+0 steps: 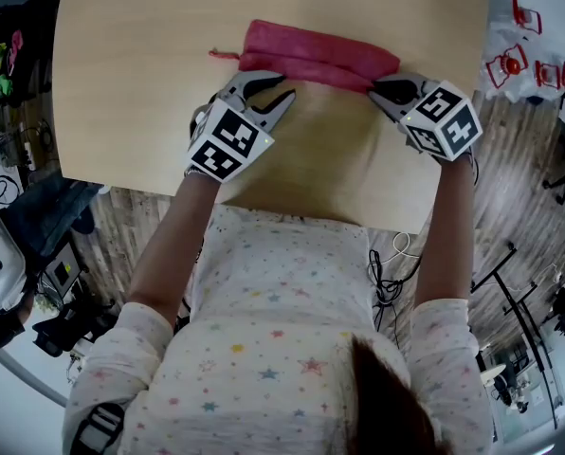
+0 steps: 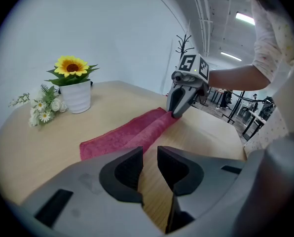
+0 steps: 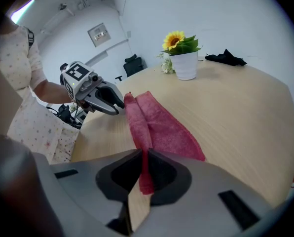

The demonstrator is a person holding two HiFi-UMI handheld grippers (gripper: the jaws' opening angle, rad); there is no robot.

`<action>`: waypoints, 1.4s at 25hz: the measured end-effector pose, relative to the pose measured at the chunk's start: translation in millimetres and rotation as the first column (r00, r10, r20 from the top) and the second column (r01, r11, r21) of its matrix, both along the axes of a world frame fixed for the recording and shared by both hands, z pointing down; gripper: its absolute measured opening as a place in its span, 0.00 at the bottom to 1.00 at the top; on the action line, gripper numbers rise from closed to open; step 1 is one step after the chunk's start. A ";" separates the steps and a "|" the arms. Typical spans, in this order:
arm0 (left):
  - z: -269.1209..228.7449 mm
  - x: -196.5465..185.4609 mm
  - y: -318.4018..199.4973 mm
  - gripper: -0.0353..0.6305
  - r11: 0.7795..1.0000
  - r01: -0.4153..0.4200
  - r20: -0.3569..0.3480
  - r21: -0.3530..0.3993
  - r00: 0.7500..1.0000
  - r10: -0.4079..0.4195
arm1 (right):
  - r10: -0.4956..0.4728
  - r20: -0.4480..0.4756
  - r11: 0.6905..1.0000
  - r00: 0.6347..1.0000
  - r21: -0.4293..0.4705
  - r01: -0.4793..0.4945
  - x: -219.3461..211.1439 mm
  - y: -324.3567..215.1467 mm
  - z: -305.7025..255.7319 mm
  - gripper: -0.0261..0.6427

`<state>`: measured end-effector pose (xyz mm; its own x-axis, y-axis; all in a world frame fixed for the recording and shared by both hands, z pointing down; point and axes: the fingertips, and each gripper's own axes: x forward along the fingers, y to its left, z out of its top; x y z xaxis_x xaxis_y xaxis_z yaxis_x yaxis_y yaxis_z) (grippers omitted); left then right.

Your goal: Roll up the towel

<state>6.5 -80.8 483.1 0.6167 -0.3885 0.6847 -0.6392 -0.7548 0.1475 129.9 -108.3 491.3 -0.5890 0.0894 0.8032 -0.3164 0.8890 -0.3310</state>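
Both jaws of the right gripper [image 3: 143,168] are pinching the folded edge of the towel [image 1: 316,55]. The left gripper [image 2: 149,164] is hovering beside it, jaws slightly apart, seemingly holding nothing.

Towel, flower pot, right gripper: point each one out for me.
towel [image 1: 320,55], head view, middle of the folded cloth.
flower pot [image 2: 78,98], left gripper view, its white wall.
right gripper [image 3: 144,163], right gripper view, between its tips.

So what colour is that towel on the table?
The towel is a plain deep pinkish red, with no pattern. The right gripper view shows it best.
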 end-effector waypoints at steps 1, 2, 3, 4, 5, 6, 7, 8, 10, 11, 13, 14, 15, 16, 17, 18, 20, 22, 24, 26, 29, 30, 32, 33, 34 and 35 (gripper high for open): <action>3.2 1.9 1.9 0.20 1.000 -0.013 0.002 -0.008 1.000 0.013 | 0.006 0.005 1.000 1.000 -0.014 -0.006 -0.6 -0.4 -0.2 0.09; 5.8 4.6 3.4 0.20 0.999 -0.030 0.001 -0.015 1.000 0.030 | 0.012 0.011 1.000 1.000 -0.027 -0.012 -1.3 -0.9 -0.4 0.09; 8.4 7.4 5.0 0.20 0.999 -0.047 0.000 -0.024 0.999 0.047 | 0.019 0.016 0.999 1.000 -0.039 -0.018 -1.9 -1.7 -0.4 0.09; 11.6 10.1 6.9 0.20 0.997 -0.063 -0.002 -0.038 0.998 0.063 | 0.025 0.021 0.999 0.999 -0.049 -0.024 -2.3 -2.6 -0.6 0.09; 15.0 12.5 9.2 0.20 0.996 -0.077 -0.003 -0.054 0.997 0.077 | 0.032 0.025 0.998 0.999 -0.058 -0.030 -2.3 -3.3 -0.9 0.09; 18.0 14.5 11.2 0.20 0.994 -0.087 -0.005 -0.069 0.996 0.087 | 0.039 0.029 0.997 0.999 -0.067 -0.037 -2.2 -4.0 -1.4 0.09; 19.7 15.6 11.9 0.20 0.993 -0.089 -0.005 -0.075 0.996 0.089 | 0.046 0.034 0.996 0.998 -0.074 -0.043 -2.1 -4.7 -2.2 0.09; 19.6 15.8 10.7 0.20 0.994 -0.082 -0.003 -0.070 0.997 0.082 | 0.053 0.038 0.995 0.998 -0.081 -0.050 -1.7 -5.3 -3.2 0.09; 15.0 13.8 4.1 0.20 0.998 -0.049 -0.001 -0.040 0.999 0.049 | 0.064 0.045 0.994 0.997 -0.095 -0.059 -0.1 -5.8 -5.5 0.09; 11.5 12.5 0.0 0.20 0.999 -0.032 -0.002 -0.023 0.999 0.032 | 0.066 0.045 0.993 0.997 -0.103 -0.062 1.2 -5.5 -6.2 0.09; 4.6 11.7 -8.2 0.20 1.000 -0.010 -0.008 0.007 1.000 0.010 | 0.068 0.043 0.991 0.997 -0.118 -0.063 4.2 -4.7 -6.4 0.09; 2.5 11.8 -11.9 0.20 1.000 -0.006 -0.008 0.017 1.000 0.006 | 0.069 0.042 0.990 0.997 -0.123 -0.063 5.3 -4.8 -6.1 0.09; 1.7 11.9 -15.2 0.20 1.000 -0.006 -0.007 0.021 1.000 0.006 | 0.070 0.042 0.990 0.997 -0.126 -0.064 5.9 -5.3 -5.6 0.09; 1.2 12.2 -18.5 0.20 1.000 -0.007 -0.007 0.025 1.000 0.007 | 0.070 0.041 0.990 0.997 -0.128 -0.064 6.0 -5.9 -5.0 0.09; 0.3 12.6 -21.8 0.20 1.000 -0.008 -0.009 0.031 1.000 0.008 | 0.069 0.040 0.990 0.997 -0.128 -0.064 5.8 -6.5 -4.4 0.09; -0.4 12.8 -24.8 0.20 0.999 -0.007 -0.010 0.035 1.000 0.007 | 0.069 0.039 0.990 0.997 -0.128 -0.063 5.5 -7.1 -3.9 0.09; 0.2 12.3 -28.7 0.20 0.999 0.001 -0.008 0.039 1.000 -0.001 | 0.074 0.041 0.989 0.996 -0.128 -0.068 5.6 -8.8 -3.5 0.10; 2.4 11.2 -31.3 0.20 0.999 0.012 -0.006 0.040 1.000 -0.011 | 0.092 0.047 0.988 0.995 -0.130 -0.085 5.6 -11.3 -3.9 0.11; -0.7 11.3 -36.0 0.20 0.998 0.017 -0.011 0.053 1.000 -0.016 | 0.115 0.053 0.986 0.992 -0.130 -0.107 5.0 -13.5 -4.3 0.12; -4.0 11.5 -40.8 0.20 0.997 0.029 -0.019 0.066 0.999 -0.028 | 0.138 0.058 0.983 0.989 -0.126 -0.130 5.2 -15.1 -4.0 0.13; -3.8 9.5 -46.6 0.20 0.996 0.056 -0.023 0.075 0.998 -0.054 | 0.179 0.069 0.980 0.981 -0.097 -0.172 5.4 -20.3 -4.2 0.15; -2.7 8.5 -48.4 0.20 0.995 0.063 -0.021 0.075 0.998 -0.062 | 0.191 0.073 0.980 0.979 -0.078 -0.185 5.6 -23.0 -5.1 0.15; 0.1 7.2 -51.7 0.20 0.995 0.078 -0.019 0.070 0.997 -0.077 | 0.208 0.079 0.978 0.975 -0.030 -0.207 7.0 -28.6 -8.2 0.16; 1.2 6.8 -53.3 0.20 0.994 0.085 -0.019 0.066 0.996 -0.084 | 0.213 0.082 0.977 0.973 0.000 -0.214 7.8 -31.2 -10.5 0.17; 2.1 6.5 -54.8 0.20 0.994 0.092 -0.018 0.063 0.996 -0.091 | 0.216 0.088 0.975 0.972 0.030 -0.220 8.8 -33.5 -13.5 0.18; 3.1 6.4 -55.9 0.20 0.994 0.097 -0.018 0.059 0.995 -0.096 | 0.218 0.097 0.973 0.971 0.058 -0.224 9.5 -34.8 -17.2 0.18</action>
